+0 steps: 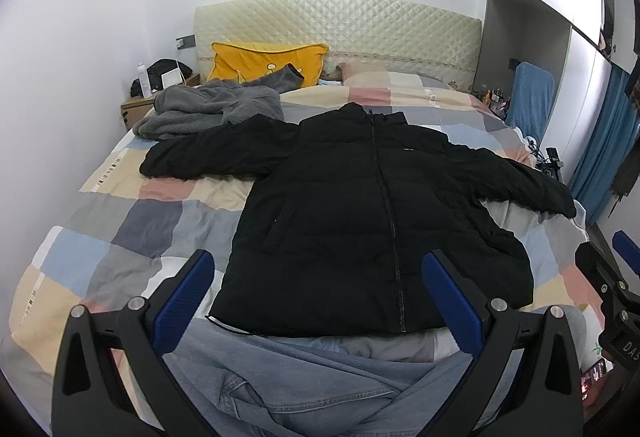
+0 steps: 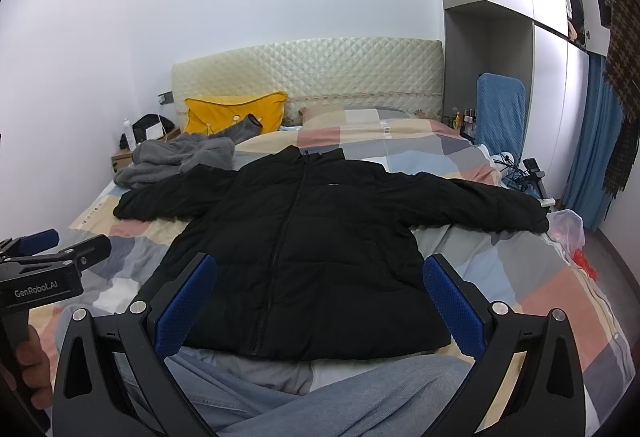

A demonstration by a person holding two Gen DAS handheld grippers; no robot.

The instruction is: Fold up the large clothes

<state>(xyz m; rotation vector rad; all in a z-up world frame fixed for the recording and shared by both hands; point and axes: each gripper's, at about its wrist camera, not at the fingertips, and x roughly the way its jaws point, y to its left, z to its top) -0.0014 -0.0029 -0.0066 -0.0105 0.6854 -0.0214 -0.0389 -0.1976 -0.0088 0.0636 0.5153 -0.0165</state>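
Note:
A black zipped puffer jacket [image 1: 360,205] lies flat, front up, on the bed with both sleeves spread out; it also shows in the right wrist view [image 2: 312,245]. My left gripper [image 1: 318,289] is open and empty, held above the jacket's hem. My right gripper [image 2: 320,293] is open and empty, also above the hem. The right gripper shows at the right edge of the left wrist view [image 1: 608,269]. The left gripper shows at the left edge of the right wrist view [image 2: 52,257].
The bed has a checked quilt [image 1: 132,221]. A grey fleece garment [image 1: 204,109] and a yellow pillow [image 1: 264,61] lie near the headboard. A nightstand [image 1: 136,109] stands at the left. A blue chair [image 2: 500,113] and a plastic bag [image 2: 568,229] are at the right. Jeans-clad legs [image 2: 340,397] are below.

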